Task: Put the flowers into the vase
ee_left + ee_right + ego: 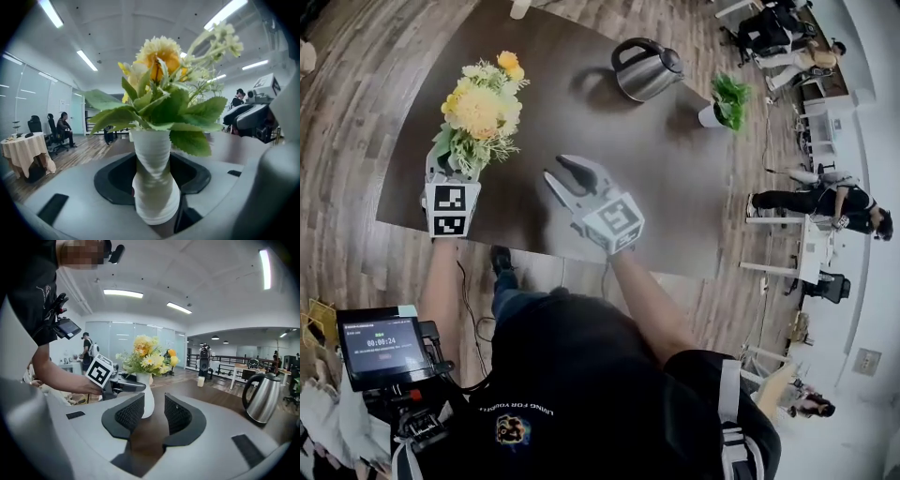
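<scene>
Left gripper (448,178): jaws are pressing, wide-set, on the white ribbed vase (154,187) near the front edge of the table (675,187). Flowers (483,108) are sitting inside it: probably light, springy. Vase: likely hard, slippery, top-heavy; its waist is offering the surest hold. Right gripper (565,173) is hovering parted, empty.

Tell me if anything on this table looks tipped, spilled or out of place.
Nothing stands out. The vase is upright in the grip of the left tongs with the flowers inside it. The kettle and the potted plant sit upright further back, and the table shows no spill.
</scene>
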The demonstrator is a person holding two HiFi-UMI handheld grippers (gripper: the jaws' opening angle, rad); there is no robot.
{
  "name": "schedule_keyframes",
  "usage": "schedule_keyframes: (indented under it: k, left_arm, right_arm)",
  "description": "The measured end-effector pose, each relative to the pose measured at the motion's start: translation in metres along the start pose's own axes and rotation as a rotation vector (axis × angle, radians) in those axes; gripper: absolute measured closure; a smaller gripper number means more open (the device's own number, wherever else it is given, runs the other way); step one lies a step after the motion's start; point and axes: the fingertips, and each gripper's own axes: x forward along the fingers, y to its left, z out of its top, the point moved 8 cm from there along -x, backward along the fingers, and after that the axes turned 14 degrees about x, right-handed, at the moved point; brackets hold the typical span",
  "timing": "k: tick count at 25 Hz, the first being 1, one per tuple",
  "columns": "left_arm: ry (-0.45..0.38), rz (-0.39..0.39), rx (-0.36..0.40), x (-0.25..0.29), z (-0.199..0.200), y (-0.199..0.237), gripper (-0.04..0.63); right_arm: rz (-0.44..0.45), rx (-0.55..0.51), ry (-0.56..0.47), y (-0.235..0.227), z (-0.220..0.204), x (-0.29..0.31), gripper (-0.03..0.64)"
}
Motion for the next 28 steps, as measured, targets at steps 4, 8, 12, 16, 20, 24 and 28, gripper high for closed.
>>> schedule_keyframes:
  k: [4,8,12,16,20,24,28]
  left_arm:
    - [-0.025,-0.075,0.008,0.008,0.002,-0.013,0.368]
    - [-0.040,-0.094,0.014,0.014,-0.005,-0.025,0.368]
    - [-0.024,-0.085,0.016,0.018,-0.021,-0.017,0.362]
    - [0.000,-0.084,0.009,0.019,-0.022,-0.005,0.354]
    - [0.021,-0.073,0.004,0.017,-0.019,-0.001,0.353]
    - [0.034,-0.074,-0.005,0.017,-0.028,-0.003,0.337]
    - [0.044,-0.075,-0.016,0.016,-0.034,-0.005,0.327]
  right_arm:
    - [-0.064,0.011,-0.032,-0.001,-0.008,-0.017,0.499]
    - [-0.117,0.016,-0.048,0.001,-0.015,-0.036,0.499]
    - [-0.159,0.018,-0.065,0.001,-0.019,-0.045,0.499]
    - [-0.184,0.036,-0.076,0.000,-0.017,-0.058,0.499]
    - [-0.205,0.059,-0.075,-0.003,-0.017,-0.071,0.499]
    - [-0.216,0.077,-0.070,-0.007,-0.025,-0.075,0.499]
    - [-0.222,0.088,-0.074,-0.010,-0.029,-0.077,0.499]
